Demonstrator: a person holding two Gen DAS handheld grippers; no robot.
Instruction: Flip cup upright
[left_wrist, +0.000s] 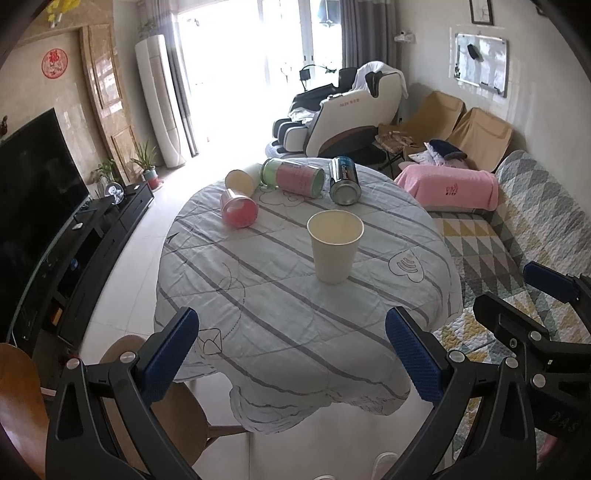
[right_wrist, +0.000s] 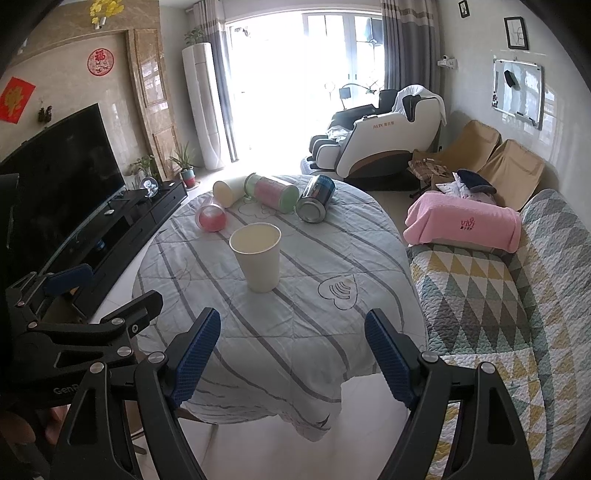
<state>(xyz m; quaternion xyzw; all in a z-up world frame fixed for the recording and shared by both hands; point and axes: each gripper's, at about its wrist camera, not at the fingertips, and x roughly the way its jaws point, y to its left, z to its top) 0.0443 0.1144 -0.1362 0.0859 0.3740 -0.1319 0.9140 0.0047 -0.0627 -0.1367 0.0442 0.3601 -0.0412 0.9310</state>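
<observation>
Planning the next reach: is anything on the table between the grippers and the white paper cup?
Nothing visible. The cup already stands upright, with only bare tablecloth between it and the open left gripper and right gripper. The tipped containers lie behind it.

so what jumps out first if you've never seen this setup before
A white paper cup stands upright, mouth up, alone near the middle of the striped tablecloth. Behind it, at the far edge, four containers lie tipped over, among them a pink cup and a metal can. Both grippers, left and right, hang open and empty at the near edge.
</observation>
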